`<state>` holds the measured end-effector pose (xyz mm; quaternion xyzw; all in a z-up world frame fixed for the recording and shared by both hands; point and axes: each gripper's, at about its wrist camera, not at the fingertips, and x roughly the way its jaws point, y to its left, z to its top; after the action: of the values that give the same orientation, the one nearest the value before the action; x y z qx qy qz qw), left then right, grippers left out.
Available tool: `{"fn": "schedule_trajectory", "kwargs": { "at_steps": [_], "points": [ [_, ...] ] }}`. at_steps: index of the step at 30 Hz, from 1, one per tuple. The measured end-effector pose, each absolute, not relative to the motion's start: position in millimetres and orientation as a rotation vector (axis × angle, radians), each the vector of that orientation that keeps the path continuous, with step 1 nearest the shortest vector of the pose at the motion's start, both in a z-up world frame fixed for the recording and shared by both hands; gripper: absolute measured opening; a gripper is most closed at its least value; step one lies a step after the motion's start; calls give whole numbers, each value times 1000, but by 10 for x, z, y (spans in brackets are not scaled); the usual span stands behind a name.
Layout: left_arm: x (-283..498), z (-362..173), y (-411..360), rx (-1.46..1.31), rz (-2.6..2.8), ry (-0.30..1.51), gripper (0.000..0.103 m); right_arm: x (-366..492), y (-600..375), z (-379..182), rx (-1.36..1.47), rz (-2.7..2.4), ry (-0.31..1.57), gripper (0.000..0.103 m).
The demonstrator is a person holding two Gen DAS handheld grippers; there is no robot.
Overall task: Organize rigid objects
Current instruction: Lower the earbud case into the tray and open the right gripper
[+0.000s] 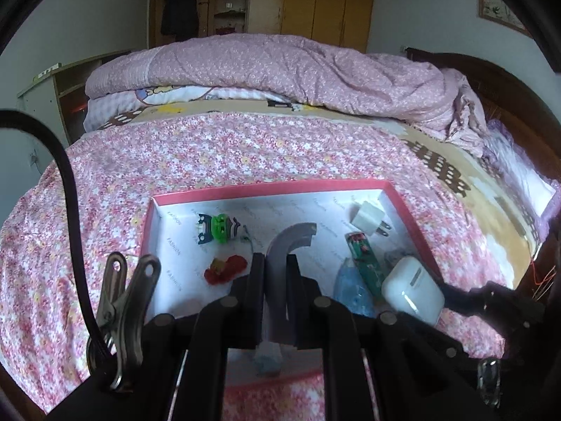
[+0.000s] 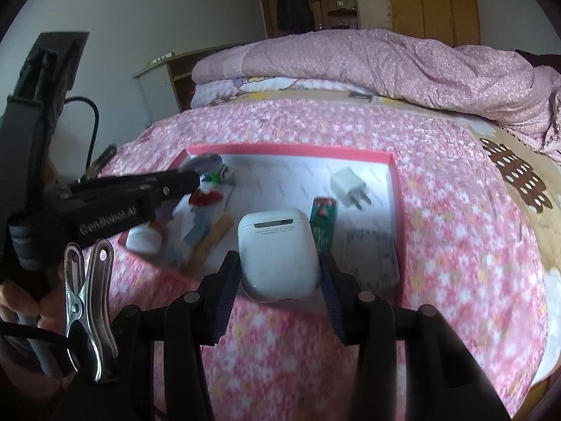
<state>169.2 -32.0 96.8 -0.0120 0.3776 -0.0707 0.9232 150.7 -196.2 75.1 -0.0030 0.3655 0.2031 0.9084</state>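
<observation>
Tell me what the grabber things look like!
Both are black plastic. The right gripper has ribbed fingers. The left gripper has white lettering on its side. A shiny metal clip hangs beside each one, and a black cable loops away.

Both hand-held grippers (image 1: 275, 263) (image 2: 278, 263) clamped, angled downward

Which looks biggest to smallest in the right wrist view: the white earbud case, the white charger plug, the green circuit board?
1. White earbud case, though it sits nearest the camera, which inflates it.
2 and 3. White charger plug and green circuit board look alike; unranked.
</observation>
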Motion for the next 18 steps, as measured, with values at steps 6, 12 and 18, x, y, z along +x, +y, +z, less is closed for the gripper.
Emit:
{"fn": "schedule_trajectory", "kwargs": {
  "at_steps": [6,12,18],
  "points": [
    [1886,832,-372,2,-129,796,11,1798,-2007,666,20,398,779,46],
    [1994,751,-388,3,-123,814,11,1983,-2061,598,32,366,790,46],
    [2011,722,-370,7,-111,820,30,2042,-2104,601,43,347,777,46]
  ]
}}
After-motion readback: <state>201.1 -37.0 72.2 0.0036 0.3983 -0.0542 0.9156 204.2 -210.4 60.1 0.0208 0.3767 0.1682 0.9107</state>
